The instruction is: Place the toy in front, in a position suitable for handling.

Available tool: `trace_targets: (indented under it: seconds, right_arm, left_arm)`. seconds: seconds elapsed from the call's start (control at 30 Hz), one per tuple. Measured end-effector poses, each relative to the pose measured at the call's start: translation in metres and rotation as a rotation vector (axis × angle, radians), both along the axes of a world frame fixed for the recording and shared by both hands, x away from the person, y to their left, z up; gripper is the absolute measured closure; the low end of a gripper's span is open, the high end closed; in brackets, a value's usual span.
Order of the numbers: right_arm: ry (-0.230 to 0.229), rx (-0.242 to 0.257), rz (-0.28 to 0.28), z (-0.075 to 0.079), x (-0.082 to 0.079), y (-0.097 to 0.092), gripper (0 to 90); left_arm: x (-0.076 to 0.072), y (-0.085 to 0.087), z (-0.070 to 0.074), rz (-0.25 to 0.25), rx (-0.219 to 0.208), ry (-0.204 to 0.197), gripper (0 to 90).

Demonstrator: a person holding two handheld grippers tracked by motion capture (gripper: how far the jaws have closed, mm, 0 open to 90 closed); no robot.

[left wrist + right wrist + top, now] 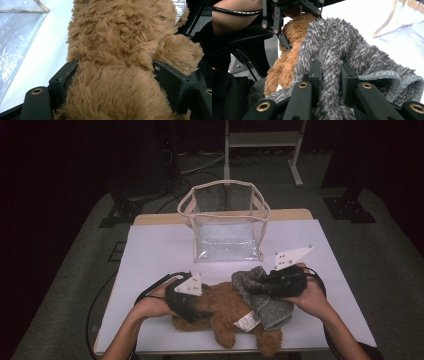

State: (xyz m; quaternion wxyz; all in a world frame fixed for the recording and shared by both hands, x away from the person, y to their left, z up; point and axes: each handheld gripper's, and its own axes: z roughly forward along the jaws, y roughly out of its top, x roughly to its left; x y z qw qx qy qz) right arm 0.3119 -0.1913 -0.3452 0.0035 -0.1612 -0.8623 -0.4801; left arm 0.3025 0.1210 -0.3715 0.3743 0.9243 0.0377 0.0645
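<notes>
A brown plush teddy bear (227, 312) lies on the white table near its front edge, with a white label on it. My left gripper (192, 312) is shut on the bear's body (117, 82); its fur bulges between both jaws. A grey fuzzy knitted garment (260, 295) is draped over the bear's right side. My right gripper (257, 287) is shut on a fold of that grey garment (332, 72), pinched tight between its jaws. In the right gripper view the bear (289, 55) lies behind the cloth with the left gripper (287, 15) above it.
A clear plastic tote bag (225, 222) with beige trim and handles stands upright at the back middle of the table (160, 250); its side (17, 37) also lies left of the bear. The table's front edge is close beneath the bear. A white metal frame (262, 145) stands behind.
</notes>
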Motion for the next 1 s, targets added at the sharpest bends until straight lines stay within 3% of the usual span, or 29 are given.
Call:
trace_targets:
  seconds: [0.17,0.33,0.37,0.5,0.63,0.83,1.0]
  right_arm:
    - [0.033,-0.025,0.036,-0.015,-0.005,0.013,74.5]
    - [0.028,-0.029,0.051,-0.016,-0.009,0.013,74.5]
    - [0.014,-0.026,0.048,-0.014,-0.010,0.011,74.4]
    - [-0.010,-0.002,0.007,-0.004,-0.007,-0.004,74.0]
    - [0.006,-0.010,0.006,-0.010,-0.007,-0.002,73.9]
    - [0.006,-0.025,0.018,-0.014,-0.009,0.007,74.0]
    - [0.016,-0.014,0.023,-0.016,-0.009,0.008,74.0]
  left_arm:
    - [0.002,-0.015,0.006,-0.012,-0.016,0.022,16.1]
    - [0.005,-0.034,0.005,-0.028,0.027,0.025,9.8]
    - [0.005,-0.038,0.003,-0.038,0.058,0.042,10.7]
    - [0.003,-0.035,0.003,-0.059,0.056,0.044,15.9]
    - [0.003,-0.032,0.001,-0.057,0.042,0.050,15.5]
    - [0.006,-0.040,0.003,-0.022,0.083,0.037,4.7]
    - [0.007,-0.059,0.004,-0.057,0.112,0.049,4.3]
